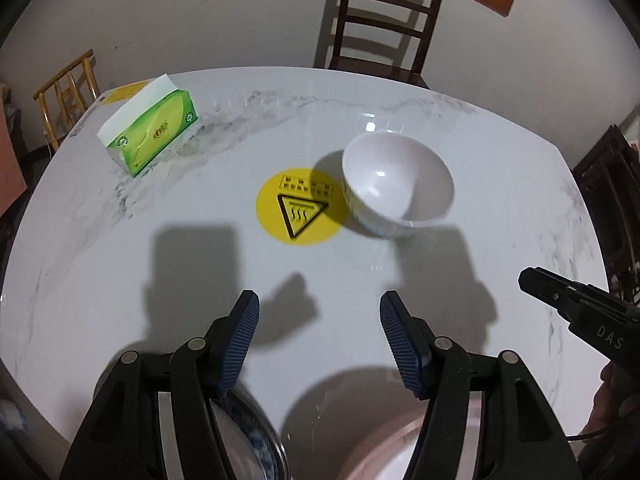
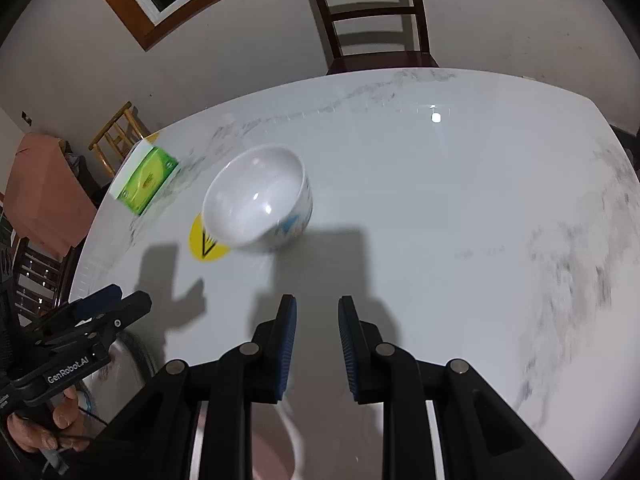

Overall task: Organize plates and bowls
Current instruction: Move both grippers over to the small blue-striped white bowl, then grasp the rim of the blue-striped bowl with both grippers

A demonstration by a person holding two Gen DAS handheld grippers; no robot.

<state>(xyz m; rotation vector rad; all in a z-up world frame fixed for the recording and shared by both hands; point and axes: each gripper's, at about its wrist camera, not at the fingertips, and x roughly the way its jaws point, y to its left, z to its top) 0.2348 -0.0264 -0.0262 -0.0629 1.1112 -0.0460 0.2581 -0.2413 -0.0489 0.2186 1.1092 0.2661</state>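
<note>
White bowl [image 1: 398, 184] with blue side pattern, upright, empty; left hand-held gripper [image 1: 319, 312] apart, right hand-held gripper [image 2: 317, 316] narrowly apart.

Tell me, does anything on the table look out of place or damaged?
Nothing looks damaged or spilled. The white bowl stands upright, partly covering the yellow warning sticker; the tissue box lies near the far-left edge.

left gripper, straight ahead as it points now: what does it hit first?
Probably bare marble tabletop: the open left gripper angles steeply down at it. The yellow warning sticker lies just beyond; the white bowl sits to the right. Depth uncertain.
</note>
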